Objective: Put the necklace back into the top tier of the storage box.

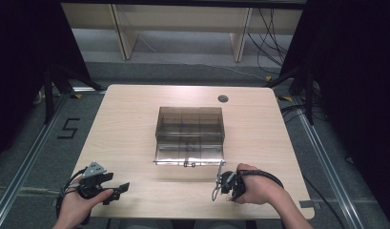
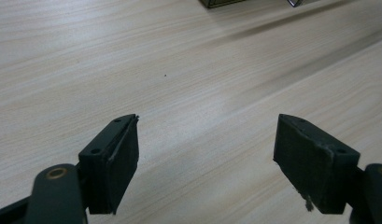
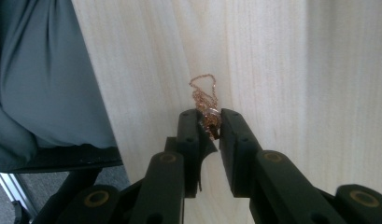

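We take the clear smoky plastic compartment box (image 1: 190, 136), standing mid-surface with its lid folded down toward us, as our landmark on the pale wood-grain surface (image 1: 135, 124). Near the box's front right corner, our right gripper (image 1: 220, 183) has its fingers (image 3: 193, 128) pinched narrowly on a thin rose-gold chain necklace (image 3: 205, 100); the chain bunches between the pads and a loop of it lies on the surface just beyond the tips. Well off the box's front left corner, our left gripper (image 1: 117, 190) rests low over bare wood, its fingers (image 2: 118, 154) spread wide with nothing between them.
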Demonstrator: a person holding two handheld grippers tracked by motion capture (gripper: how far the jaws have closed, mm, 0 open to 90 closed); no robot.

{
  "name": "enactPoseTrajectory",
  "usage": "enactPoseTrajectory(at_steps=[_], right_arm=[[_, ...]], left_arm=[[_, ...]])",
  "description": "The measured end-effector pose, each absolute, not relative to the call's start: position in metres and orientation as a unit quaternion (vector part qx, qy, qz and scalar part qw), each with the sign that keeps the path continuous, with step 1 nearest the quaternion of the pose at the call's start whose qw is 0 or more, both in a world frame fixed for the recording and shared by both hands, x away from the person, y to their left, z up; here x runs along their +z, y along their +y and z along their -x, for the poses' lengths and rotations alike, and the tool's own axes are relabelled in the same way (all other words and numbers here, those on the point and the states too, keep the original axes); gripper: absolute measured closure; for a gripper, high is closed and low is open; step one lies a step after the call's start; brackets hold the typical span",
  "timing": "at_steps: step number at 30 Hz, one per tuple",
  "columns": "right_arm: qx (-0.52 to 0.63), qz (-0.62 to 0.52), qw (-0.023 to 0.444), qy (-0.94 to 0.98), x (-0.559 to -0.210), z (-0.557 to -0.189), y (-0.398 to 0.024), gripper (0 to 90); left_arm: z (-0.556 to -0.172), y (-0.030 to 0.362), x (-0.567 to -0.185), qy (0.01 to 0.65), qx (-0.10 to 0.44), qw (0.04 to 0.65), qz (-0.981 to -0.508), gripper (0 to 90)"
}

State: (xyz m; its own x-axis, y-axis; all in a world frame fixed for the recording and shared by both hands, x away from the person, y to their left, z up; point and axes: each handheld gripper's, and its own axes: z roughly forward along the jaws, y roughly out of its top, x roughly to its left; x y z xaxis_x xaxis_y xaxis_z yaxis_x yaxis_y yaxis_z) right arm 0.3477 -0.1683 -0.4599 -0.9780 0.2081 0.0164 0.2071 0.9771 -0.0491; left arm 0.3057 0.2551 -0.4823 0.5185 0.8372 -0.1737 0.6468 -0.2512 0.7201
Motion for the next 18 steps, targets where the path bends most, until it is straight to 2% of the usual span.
enactPoseTrajectory(at_steps=[13, 14, 18], right_arm=[[0.013, 0.119, 0.001, -0.993, -0.421, -0.353, -0.174, 78.9], [0.017, 0.105, -0.014, -0.994, -0.414, -0.355, -0.174, 78.9], [0.001, 0.116, -0.023, -0.993, -0.4, -0.357, -0.179, 78.9]], left_arm=[[-0.306, 0.255, -0.483, 0.474, 0.134, 0.391, -0.778, 22.2], [-0.306, 0.255, -0.483, 0.475, 0.133, 0.389, -0.778, 22.2], [-0.306, 0.255, -0.482, 0.476, 0.128, 0.388, -0.778, 22.3]])
